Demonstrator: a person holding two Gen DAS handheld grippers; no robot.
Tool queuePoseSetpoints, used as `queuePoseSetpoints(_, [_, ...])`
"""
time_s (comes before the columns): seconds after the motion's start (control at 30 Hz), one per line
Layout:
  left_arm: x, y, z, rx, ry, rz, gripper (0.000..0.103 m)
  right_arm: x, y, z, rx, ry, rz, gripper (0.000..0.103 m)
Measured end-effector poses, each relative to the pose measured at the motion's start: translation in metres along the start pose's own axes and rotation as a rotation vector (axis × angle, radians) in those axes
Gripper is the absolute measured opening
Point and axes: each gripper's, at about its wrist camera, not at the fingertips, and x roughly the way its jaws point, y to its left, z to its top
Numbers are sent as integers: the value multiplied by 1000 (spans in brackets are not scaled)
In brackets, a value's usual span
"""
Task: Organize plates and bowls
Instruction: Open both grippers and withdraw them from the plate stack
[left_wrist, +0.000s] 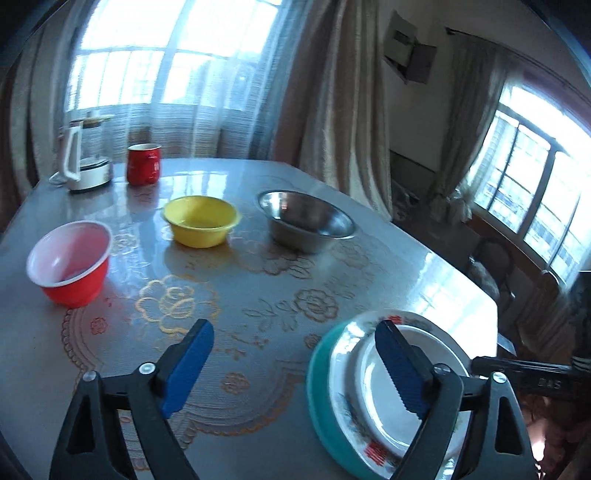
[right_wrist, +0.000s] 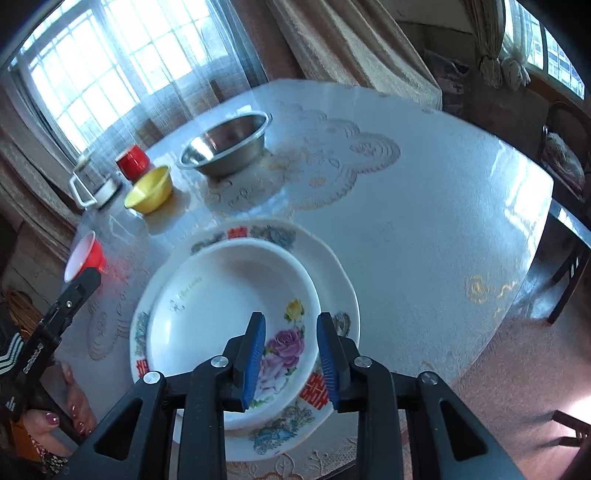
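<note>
A stack of plates stands at the table's near right: a teal plate (left_wrist: 320, 398) at the bottom, a flowered plate (left_wrist: 345, 373) (right_wrist: 332, 269) on it, and a white rose-printed dish (right_wrist: 229, 306) on top. My left gripper (left_wrist: 295, 365) is open wide above the table, left of the stack. My right gripper (right_wrist: 291, 354) is open, its blue pads either side of the white dish's near rim. A red bowl (left_wrist: 72, 266) (right_wrist: 83, 256), a yellow bowl (left_wrist: 201, 219) (right_wrist: 149, 188) and a steel bowl (left_wrist: 306, 219) (right_wrist: 227, 147) stand apart further back.
A red mug (left_wrist: 144, 164) (right_wrist: 133, 160) and a white kettle (left_wrist: 83, 162) (right_wrist: 92, 182) stand at the table's (left_wrist: 258, 288) far left corner. Curtains hang behind the table. Chairs (right_wrist: 565, 155) stand to the right.
</note>
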Motion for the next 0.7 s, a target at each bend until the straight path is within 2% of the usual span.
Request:
queuePoseSetpoints(0.17, [15,16,-2,-54,32,77,93,-8,11,14,-40,-84,-7,36])
queuePoseSetpoints(0.37, [23,27,-4,-56,31,171,94,14,14,33,-2,-52,19,38])
queuePoseSetpoints(0.7, [31,38,-8,-35,28,254,94,44,7,62,10,-8,34,40])
